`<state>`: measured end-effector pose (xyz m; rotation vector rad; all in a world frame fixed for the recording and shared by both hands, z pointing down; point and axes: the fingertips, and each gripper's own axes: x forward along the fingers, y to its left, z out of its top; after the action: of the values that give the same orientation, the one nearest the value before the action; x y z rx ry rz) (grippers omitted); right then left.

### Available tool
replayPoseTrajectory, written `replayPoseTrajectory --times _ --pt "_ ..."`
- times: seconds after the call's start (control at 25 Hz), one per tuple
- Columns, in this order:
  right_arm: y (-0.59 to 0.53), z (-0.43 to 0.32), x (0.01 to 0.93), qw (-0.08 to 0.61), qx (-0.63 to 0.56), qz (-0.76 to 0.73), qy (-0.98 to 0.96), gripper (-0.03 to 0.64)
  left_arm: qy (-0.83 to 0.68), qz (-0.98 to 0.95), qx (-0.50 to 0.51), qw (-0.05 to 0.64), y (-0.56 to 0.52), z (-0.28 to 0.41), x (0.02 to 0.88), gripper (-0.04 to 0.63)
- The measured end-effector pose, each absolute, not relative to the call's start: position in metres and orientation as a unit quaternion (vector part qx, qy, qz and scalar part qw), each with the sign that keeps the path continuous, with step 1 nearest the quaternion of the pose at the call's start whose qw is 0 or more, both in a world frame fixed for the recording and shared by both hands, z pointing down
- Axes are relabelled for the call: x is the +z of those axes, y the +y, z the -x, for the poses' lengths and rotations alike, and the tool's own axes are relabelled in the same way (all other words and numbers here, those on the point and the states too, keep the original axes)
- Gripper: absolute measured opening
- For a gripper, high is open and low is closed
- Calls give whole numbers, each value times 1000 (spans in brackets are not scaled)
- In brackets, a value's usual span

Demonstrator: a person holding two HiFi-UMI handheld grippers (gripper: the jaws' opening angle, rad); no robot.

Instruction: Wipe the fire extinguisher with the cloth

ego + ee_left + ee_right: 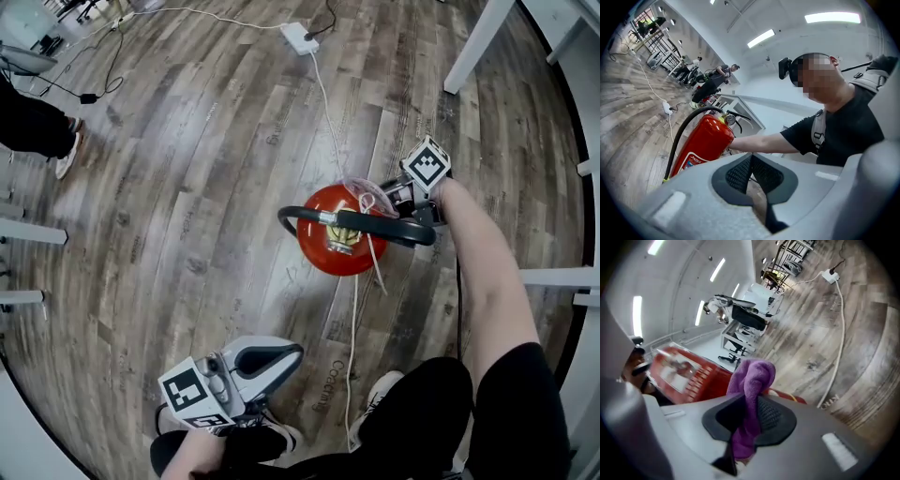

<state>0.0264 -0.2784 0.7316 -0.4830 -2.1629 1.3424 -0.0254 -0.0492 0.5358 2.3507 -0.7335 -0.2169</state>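
Nearest to us, low in the head view, is the left hand-held gripper [279, 355]. In its own view the two dark pads meet with nothing between them [751, 158], so this hand-held gripper is closed and empty. It lies well apart from the extinguisher. Beside it we see our two shoes, one white [382, 386] and one darker [277, 435], on the wooden floor [187, 187].

A little further out stands the one fire extinguisher [328, 264], red and upright on the floor. The head camera looks down on its top. Its single black hose [361, 225] arcs across the top, and one gauge [730, 120] shows near the valve in the left gripper view.

The right hand-held gripper [389, 200] is at the far right side of the extinguisher's top, its marker cube [427, 165] facing up. In the right gripper view its pads are clamped on the one purple cloth [751, 380]. A bunched end of the cloth sticks out past the jaws in front of the red body [679, 371]. We cannot tell whether the cloth touches the metal.

One white cable [330, 112] runs along the floor past the extinguisher to one white power strip [300, 37] far off. At the far left edge we see another person's dark trouser leg [37, 127] and shoe [67, 157].
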Motion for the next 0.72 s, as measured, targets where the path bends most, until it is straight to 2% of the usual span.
replayPoseTrajectory --times 0.2,0.36,0.52,0.72 --pt "-278 -44 853 364 466 20 -806 61 -290 -892 -95 333 -52 21 532 -5" --pt "-267 -60 908 419 429 -64 -798 60 -288 -894 -95 329 -48 16 530 -5" --pt "-264 -62 892 392 428 -74 -811 60 -283 -897 -102 323 -46 11 526 -5" --pt "-264 -65 822 293 442 -84 -844 61 -275 -902 -113 312 -51 5 517 -5"
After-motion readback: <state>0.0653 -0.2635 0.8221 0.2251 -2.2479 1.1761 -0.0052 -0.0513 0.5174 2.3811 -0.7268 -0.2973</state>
